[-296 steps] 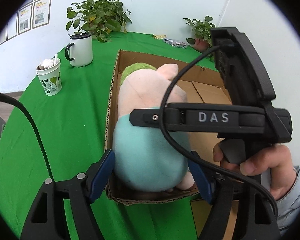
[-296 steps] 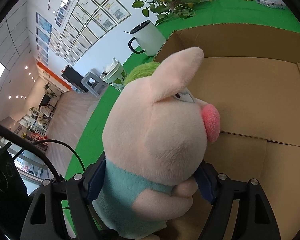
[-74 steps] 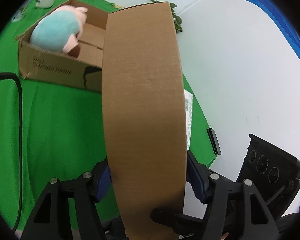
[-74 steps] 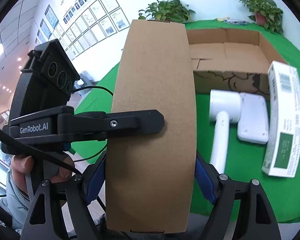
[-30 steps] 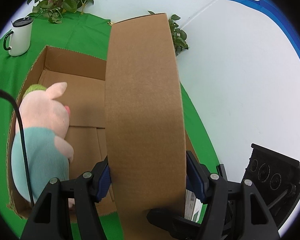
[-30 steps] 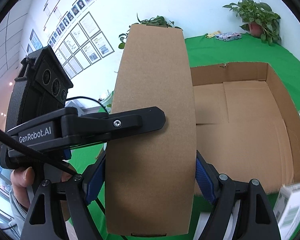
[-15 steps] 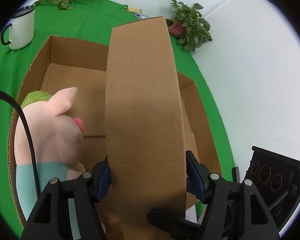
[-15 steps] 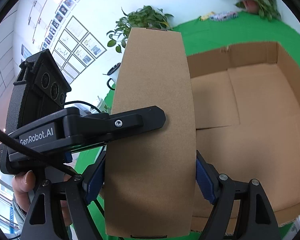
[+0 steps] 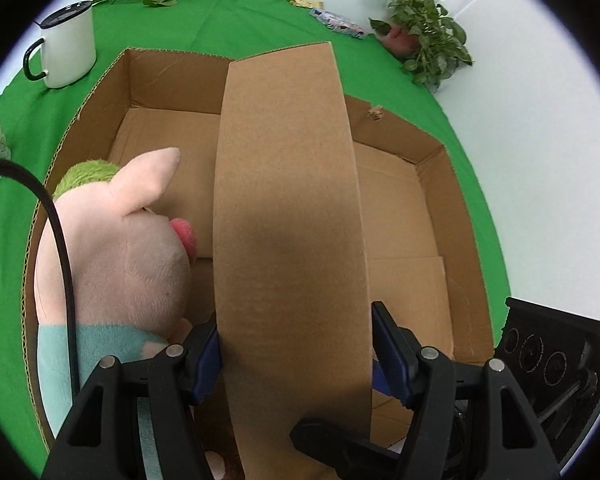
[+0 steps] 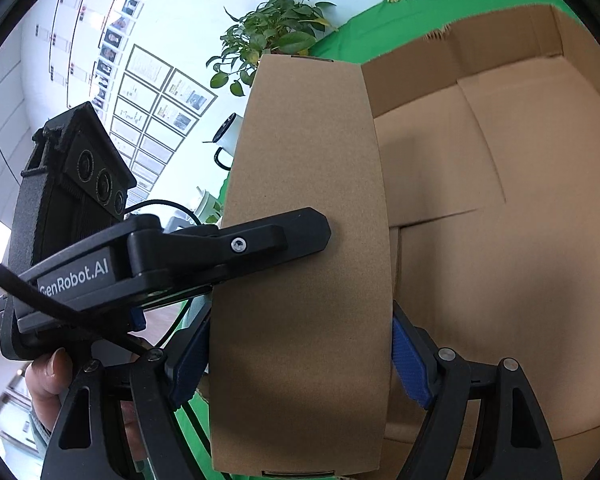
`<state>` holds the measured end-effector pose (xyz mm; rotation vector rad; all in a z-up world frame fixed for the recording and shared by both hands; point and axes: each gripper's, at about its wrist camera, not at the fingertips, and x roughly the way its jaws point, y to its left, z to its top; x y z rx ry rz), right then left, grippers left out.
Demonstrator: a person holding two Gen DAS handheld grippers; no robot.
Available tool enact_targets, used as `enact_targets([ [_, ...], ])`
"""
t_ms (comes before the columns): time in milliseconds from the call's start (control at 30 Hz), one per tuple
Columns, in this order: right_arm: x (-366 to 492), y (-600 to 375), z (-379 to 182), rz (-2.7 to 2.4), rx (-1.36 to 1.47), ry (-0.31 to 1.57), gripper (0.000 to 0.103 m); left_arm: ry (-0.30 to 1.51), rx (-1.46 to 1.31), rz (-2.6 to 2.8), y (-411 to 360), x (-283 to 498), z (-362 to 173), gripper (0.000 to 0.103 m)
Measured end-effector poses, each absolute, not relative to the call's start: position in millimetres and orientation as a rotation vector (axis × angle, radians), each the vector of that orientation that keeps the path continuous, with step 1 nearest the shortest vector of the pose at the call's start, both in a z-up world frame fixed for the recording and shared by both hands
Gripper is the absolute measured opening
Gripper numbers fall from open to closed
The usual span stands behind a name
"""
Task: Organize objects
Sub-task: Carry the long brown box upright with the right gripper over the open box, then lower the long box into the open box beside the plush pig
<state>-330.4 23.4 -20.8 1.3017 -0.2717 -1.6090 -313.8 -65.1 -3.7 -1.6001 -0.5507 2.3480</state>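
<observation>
Both claws are clamped on the same brown cardboard parcel (image 9: pixel 288 216), one from each end. In the left wrist view the left claw (image 9: pixel 296 350) sits at the bottom centre of the frame, its blue pads (image 9: pixel 206 360) pressed flat against the two long sides of the parcel, which runs up the middle of the picture. In the right wrist view the right claw (image 10: pixel 300 354) grips the parcel (image 10: pixel 304 320) the same way at the bottom centre, blue pads (image 10: pixel 408 364) tight on either side.

The parcel hangs over the large open carton (image 9: pixel 440 148) that fills the middle of the left view; I can't tell whether it touches the carton's floor. Inside the carton, at centre left of that frame, a plush pig (image 9: pixel 116 248) with a pink snout, a green tuft behind its ear and a teal shirt leans against the left wall, just beside the parcel.

The carton stands on a worktop (image 9: pixel 252 20) covered in green cloth. In the upper left of the left view stands a white enamel mug (image 9: pixel 68 56) with a black rim and handle, apart from the carton. Leafy potted plants sit along the back edge, one at the upper right (image 9: pixel 424 40). A small flat packet (image 9: pixel 338 24) lies near it.

In the right view, the black body of the left gripper crosses the left half of the frame, held by a hand (image 10: pixel 48 384) at lower left, one finger laid across the parcel's face. Framed papers (image 10: pixel 156 92) line the wall at upper left.
</observation>
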Motion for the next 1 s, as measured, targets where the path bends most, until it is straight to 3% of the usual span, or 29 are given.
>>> enact_targets([
  [133,-340,34,-50,-1.580,1.320,-0.293,0.077,-0.508,-1.654,2.372,-54,-306,-12,0.068],
  [467,-346,28,-62,-1.639,1.333,-0.260,0.077,-0.487,-1.619,2.474,-58,-292,8,0.067],
  [1000,-285,-25,-29,-1.969,1.260,0.175,0.077,-0.656,-1.408,2.623,-120,-214,36,0.067],
])
